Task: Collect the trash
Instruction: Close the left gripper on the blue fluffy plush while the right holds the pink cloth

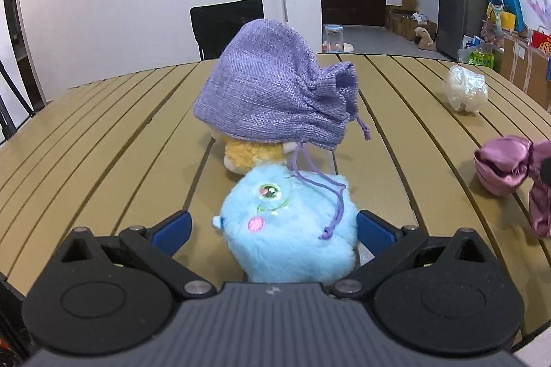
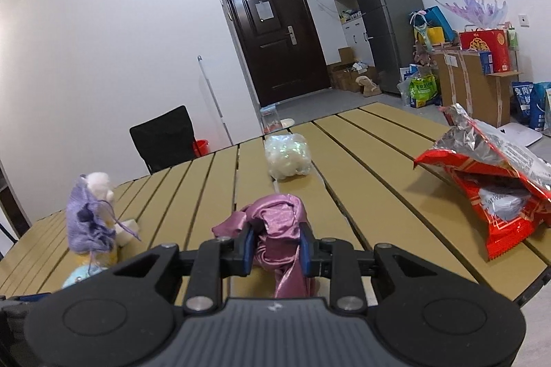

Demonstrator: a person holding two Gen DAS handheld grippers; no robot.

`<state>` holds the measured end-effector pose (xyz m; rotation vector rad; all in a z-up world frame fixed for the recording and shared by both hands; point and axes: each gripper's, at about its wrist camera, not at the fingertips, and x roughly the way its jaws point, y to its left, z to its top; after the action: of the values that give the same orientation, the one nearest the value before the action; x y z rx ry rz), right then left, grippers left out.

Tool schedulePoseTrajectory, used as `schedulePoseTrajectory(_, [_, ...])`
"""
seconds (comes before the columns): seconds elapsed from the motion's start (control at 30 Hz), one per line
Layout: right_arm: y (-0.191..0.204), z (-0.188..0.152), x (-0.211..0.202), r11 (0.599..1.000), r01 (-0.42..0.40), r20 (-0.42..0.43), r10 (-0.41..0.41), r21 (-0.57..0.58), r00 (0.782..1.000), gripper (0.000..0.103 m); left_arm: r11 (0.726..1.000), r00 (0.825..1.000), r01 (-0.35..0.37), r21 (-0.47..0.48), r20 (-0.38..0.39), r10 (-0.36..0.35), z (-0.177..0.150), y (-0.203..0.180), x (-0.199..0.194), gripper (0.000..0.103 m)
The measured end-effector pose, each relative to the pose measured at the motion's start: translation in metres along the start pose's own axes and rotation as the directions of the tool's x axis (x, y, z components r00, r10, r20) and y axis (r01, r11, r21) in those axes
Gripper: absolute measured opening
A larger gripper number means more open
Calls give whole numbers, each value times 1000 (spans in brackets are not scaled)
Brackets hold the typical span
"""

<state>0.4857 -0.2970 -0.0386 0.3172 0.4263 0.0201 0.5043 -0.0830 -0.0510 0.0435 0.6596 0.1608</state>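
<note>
Table: a slatted tan table (image 1: 103, 133) is seen in both wrist views, with toys, a pouch and trash spread across it.
Left gripper (image 1: 273, 227): the jaws are spread wide, one blue pad on each side of a blue plush toy (image 1: 289, 229); whether the pads press on the fur cannot be told.
Blue plush toy: it lies on the table just in front of the left gripper, with a purple cord draped over its top.
Purple pouch (image 1: 275, 91): a woven drawstring pouch is pulled over a yellow plush toy (image 1: 249, 157), just behind the blue one.
Right gripper (image 2: 277, 246): the jaws are pressed in on a pink satin cloth (image 2: 275, 229), which is pinched between the blue pads and bunches above and below them.
White wad (image 2: 289, 157): a crumpled whitish plastic wad rests on the table beyond the pink cloth, well apart from it.
Red snack bag (image 2: 489, 174): an opened foil bag lies on the table's right side, its silver lining shown at the mouth.
</note>
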Motion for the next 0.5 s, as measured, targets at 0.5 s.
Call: schedulePoseTrajectory(0.5, [5,-3,1,1000,-4,-6,4,-31,1000,25,997,999,39,-61,-2,-39,-3,9,12,87])
